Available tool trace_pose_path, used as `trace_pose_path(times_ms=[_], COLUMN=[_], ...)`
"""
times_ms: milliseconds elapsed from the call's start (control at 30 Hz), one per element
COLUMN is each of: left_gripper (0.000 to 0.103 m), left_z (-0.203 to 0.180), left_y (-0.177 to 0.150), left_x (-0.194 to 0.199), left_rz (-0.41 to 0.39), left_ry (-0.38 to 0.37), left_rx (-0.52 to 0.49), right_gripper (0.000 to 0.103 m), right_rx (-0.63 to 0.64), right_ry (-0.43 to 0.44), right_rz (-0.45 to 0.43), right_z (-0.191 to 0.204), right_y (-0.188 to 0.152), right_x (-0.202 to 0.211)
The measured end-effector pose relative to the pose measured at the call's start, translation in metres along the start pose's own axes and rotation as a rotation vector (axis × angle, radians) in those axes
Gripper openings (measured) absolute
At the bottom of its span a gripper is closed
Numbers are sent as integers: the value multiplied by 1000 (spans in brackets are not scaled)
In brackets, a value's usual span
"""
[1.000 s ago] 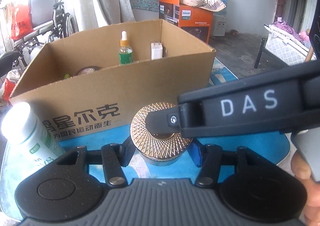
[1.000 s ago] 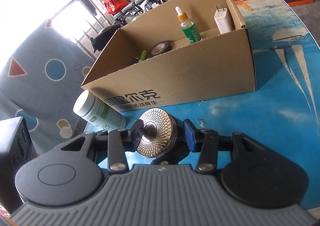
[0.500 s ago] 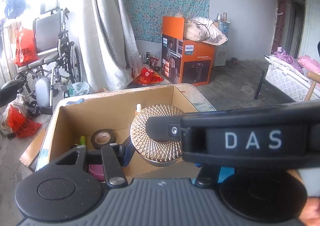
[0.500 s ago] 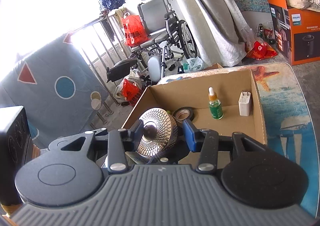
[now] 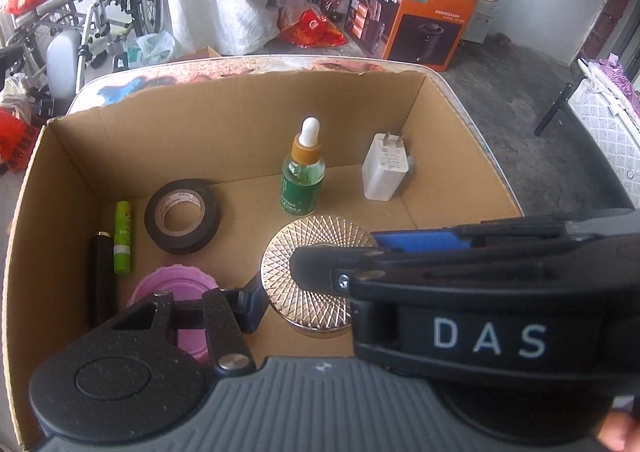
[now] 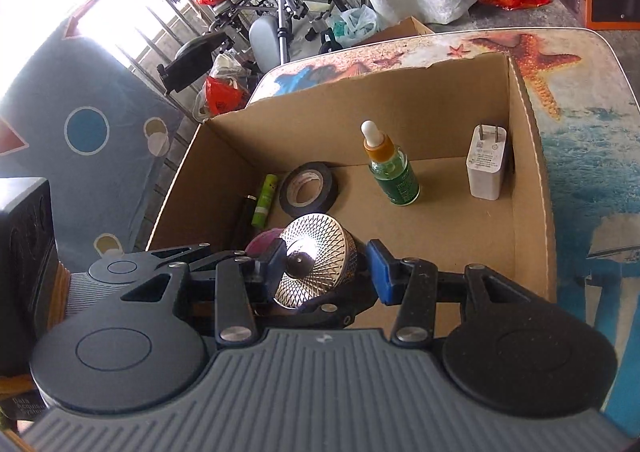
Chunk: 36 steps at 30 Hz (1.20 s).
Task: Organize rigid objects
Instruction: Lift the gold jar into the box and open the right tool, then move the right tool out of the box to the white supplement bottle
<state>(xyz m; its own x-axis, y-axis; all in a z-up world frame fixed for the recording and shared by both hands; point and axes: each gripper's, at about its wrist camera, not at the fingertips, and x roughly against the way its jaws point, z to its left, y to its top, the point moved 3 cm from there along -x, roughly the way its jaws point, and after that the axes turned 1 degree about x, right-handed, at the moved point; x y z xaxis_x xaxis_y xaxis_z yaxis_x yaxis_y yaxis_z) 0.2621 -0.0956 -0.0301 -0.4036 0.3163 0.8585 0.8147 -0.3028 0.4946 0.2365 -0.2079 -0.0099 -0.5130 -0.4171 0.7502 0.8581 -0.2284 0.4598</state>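
A round jar with a gold patterned lid point(image 5: 316, 252) hangs over the near part of the open cardboard box point(image 5: 260, 108), above its floor. My left gripper point(image 5: 316, 304) is shut on the jar's sides; its left finger point(image 5: 252, 304) touches the jar, and its right finger is hidden behind the other tool. My right gripper point(image 6: 324, 268) is shut on the jar point(image 6: 320, 252) too, one finger on the lid's centre and the blue pad point(image 6: 380, 272) at the far side. The jar is tilted, its lid turned toward the right wrist camera.
Inside the box stand a green dropper bottle point(image 5: 302, 180) and a white plug adapter point(image 5: 384, 172). A black tape roll point(image 5: 182, 216), green tube point(image 5: 122, 238), black tube point(image 5: 100, 276) and purple lid point(image 5: 176, 288) lie at left. The box sits on a sea-print table point(image 6: 580, 172).
Both grippers lifted the jar from the table in front of the box and carried it over the box's near wall. The white bottle beside the box has dropped out of view.
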Motion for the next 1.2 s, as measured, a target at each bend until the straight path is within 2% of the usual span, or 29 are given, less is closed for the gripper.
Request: trace_pose_path(times_ms=[200, 333, 533, 667, 767, 833, 967, 1067, 1133, 1200], left_gripper=[57, 60, 66, 80, 88, 95, 98, 101, 102, 103], left_z=[9, 12, 8, -3, -12, -18, -27, -27, -23, -20], left_y=[2, 1, 0, -4, -16, -30, -64, -87, -102, -114], left_x=[-22, -23, -9, 23, 55, 75, 112, 133, 147, 156], left_rz=[74, 74, 22, -70, -162, -210, -268, -311, -346, -364], left_ry=[34, 24, 10, -6, 10, -4, -48, -37, -14, -2], left_rx=[39, 66, 67, 35, 1, -22, -33, -45, -44, -48], right_gripper=[44, 45, 44, 48, 61, 73, 82, 89, 100, 102], right_rx=[-25, -30, -3, 22, -9, -19, -62, -77, -64, -45], right_ry=[19, 27, 26, 45, 89, 83, 124, 96, 67, 37], right_rz=[71, 76, 18, -98, -230, -313, -440, -492, -503, -504], right_z=[-8, -10, -7, 6, 11, 14, 12, 14, 16, 21], right_y=[4, 4, 0, -6, -22, -38, -76, -101, -116, -134], right_x=[-33, -44, -28, 10, 51, 76, 126, 157, 172, 183])
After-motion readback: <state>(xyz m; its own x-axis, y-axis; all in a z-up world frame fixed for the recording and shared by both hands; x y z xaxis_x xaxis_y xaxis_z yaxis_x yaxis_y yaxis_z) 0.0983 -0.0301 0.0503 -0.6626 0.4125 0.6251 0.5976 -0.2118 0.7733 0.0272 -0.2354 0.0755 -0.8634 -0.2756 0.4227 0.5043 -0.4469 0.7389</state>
